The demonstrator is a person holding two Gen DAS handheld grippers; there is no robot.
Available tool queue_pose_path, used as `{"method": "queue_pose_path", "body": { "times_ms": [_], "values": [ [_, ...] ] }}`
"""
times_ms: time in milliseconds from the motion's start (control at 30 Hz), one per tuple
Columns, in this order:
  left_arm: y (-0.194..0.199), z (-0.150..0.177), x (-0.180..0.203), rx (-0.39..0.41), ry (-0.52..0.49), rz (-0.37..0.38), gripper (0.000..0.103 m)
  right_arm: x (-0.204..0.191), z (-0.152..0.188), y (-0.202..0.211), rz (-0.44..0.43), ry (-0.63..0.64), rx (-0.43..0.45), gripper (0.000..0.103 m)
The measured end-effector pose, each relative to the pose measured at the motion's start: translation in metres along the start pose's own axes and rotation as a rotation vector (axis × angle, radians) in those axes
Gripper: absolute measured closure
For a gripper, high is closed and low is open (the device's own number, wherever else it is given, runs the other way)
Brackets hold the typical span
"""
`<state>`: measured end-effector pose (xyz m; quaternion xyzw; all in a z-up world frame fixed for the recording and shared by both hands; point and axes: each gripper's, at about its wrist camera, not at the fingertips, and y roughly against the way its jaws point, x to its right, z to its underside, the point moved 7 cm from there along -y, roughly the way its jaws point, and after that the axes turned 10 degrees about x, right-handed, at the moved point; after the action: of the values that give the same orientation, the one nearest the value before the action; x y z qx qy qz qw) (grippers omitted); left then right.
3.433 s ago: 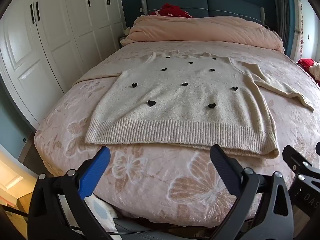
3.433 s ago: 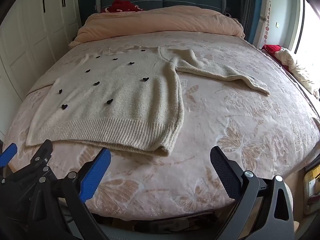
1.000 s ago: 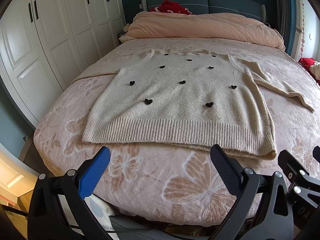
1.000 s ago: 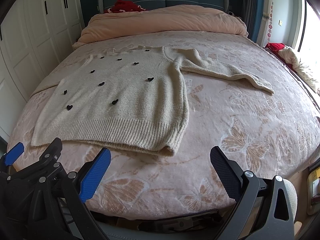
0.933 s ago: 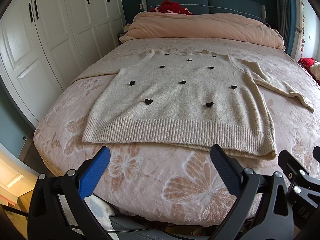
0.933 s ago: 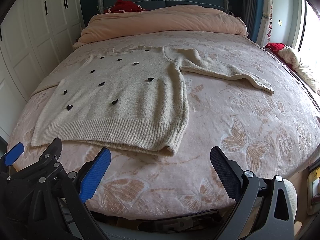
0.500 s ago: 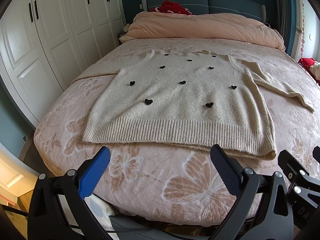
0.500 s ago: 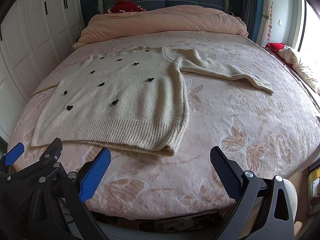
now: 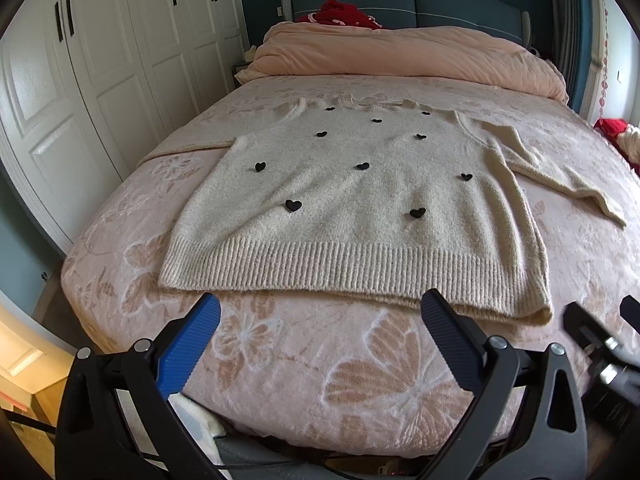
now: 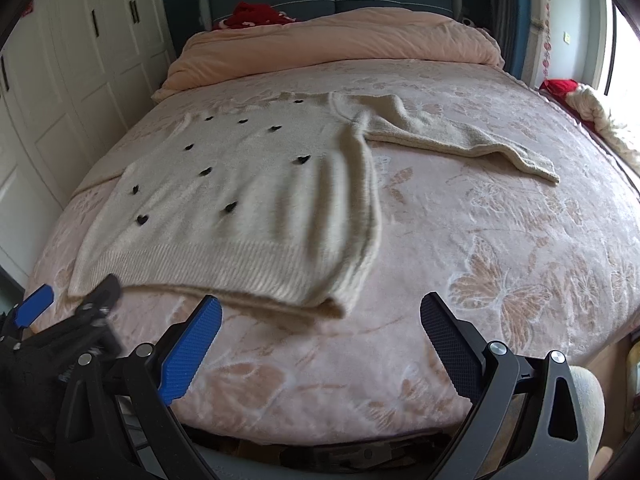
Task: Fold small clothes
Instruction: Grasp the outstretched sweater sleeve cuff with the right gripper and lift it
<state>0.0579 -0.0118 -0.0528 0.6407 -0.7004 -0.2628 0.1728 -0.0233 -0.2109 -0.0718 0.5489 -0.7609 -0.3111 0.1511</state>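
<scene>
A cream knit sweater (image 9: 360, 208) with small black hearts lies flat on the pink bed, hem toward me, sleeves spread. It also shows in the right wrist view (image 10: 248, 208), with its right sleeve (image 10: 460, 140) stretched to the right. My left gripper (image 9: 320, 344) is open and empty, just short of the hem's middle. My right gripper (image 10: 320, 344) is open and empty, near the hem's right corner. The right gripper shows at the left wrist view's right edge (image 9: 600, 344); the left gripper shows at the right wrist view's left edge (image 10: 60, 320).
The bed has a pink butterfly-pattern blanket (image 9: 400, 380) and a rolled pink duvet (image 9: 400, 56) at the blue headboard. White wardrobes (image 9: 80, 80) stand close on the left. Red cloth (image 10: 560, 86) and a cream bundle lie at the right bedside.
My right gripper has moved forward and left toward the sweater's hem corner; its view is blurred by motion. The left gripper has barely moved. The sweater lies as before.
</scene>
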Motion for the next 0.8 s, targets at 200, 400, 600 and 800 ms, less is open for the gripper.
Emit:
{"method": "queue_pose_path", "body": {
  "times_ms": [200,400,600,800],
  "values": [
    [-0.043,-0.021,-0.034,-0.017,0.199,0.017,0.005,0.128,-0.044,-0.042,0.001,-0.230,0.053,0.005],
    [-0.098,-0.049,-0.035,0.004,0.265,-0.016,0.005,0.259,-0.092,-0.124,-0.055,-0.502,0.102,0.013],
    [-0.152,-0.074,-0.013,0.045,0.218,-0.020,0.005,0.323,-0.107,-0.209,-0.102,-0.717,0.096,0.028],
    [-0.194,-0.075,0.001,0.024,0.194,0.040,0.005,0.345,-0.135,-0.244,-0.159,-0.830,0.197,0.095]
  ]
}}
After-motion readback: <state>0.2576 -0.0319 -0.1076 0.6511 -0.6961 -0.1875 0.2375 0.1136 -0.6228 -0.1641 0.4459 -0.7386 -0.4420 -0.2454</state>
